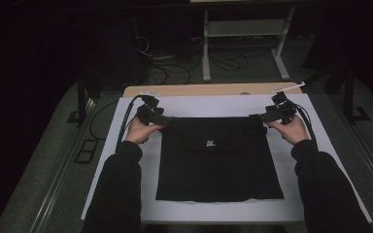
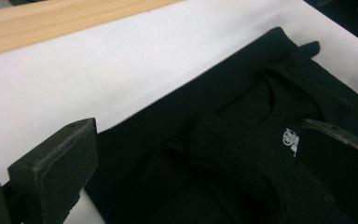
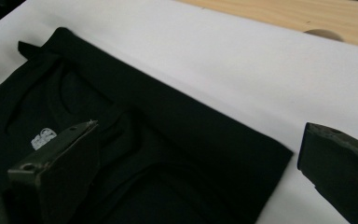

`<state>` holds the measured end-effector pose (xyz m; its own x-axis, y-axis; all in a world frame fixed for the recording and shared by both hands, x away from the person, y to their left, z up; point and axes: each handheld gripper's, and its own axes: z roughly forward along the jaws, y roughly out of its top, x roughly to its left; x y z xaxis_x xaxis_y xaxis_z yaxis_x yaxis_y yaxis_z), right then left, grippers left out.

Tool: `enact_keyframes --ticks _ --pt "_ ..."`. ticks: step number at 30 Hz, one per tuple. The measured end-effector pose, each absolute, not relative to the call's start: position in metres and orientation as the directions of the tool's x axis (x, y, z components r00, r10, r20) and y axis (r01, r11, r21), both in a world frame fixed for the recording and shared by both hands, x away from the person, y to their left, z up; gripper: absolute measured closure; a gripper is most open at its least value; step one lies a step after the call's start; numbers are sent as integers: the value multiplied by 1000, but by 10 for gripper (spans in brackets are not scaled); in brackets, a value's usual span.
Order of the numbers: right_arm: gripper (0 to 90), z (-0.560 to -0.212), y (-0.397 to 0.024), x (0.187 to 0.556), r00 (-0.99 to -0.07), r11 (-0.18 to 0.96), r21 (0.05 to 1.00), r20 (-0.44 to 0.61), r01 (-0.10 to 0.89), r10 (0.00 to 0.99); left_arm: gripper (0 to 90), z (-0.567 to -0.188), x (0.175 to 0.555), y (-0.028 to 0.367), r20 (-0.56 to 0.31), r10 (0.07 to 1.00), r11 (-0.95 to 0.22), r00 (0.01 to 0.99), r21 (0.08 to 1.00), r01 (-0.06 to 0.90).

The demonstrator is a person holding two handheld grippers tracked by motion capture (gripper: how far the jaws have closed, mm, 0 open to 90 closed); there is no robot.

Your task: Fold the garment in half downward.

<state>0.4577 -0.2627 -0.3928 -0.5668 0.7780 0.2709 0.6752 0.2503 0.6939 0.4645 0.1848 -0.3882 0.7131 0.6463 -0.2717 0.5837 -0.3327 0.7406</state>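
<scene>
A black garment (image 1: 218, 160) lies folded flat on a white sheet (image 1: 199, 104), with a small white label (image 1: 210, 143) near its far edge. My left gripper (image 1: 167, 121) is at the garment's far left corner, and my right gripper (image 1: 257, 118) is at its far right corner. In the left gripper view my left gripper (image 2: 196, 135) has its jaws wide apart over the garment (image 2: 223, 154), pressing nothing. In the right gripper view my right gripper (image 3: 200, 133) is also open above the garment's corner (image 3: 144, 140), with its pads clear of the cloth.
The sheet covers a wooden tabletop (image 1: 213, 90) whose bare strip runs along the far side. Beyond it, on the dark floor, are cables (image 1: 175, 73) and a white table frame (image 1: 243, 29). White margin surrounds the garment on every side.
</scene>
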Motion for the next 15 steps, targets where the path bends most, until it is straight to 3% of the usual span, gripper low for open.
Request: enact_keyframes --ticks 15 --pt "0 -402 -237 456 -619 309 673 281 672 733 0 -397 467 179 -304 631 -312 714 743 592"
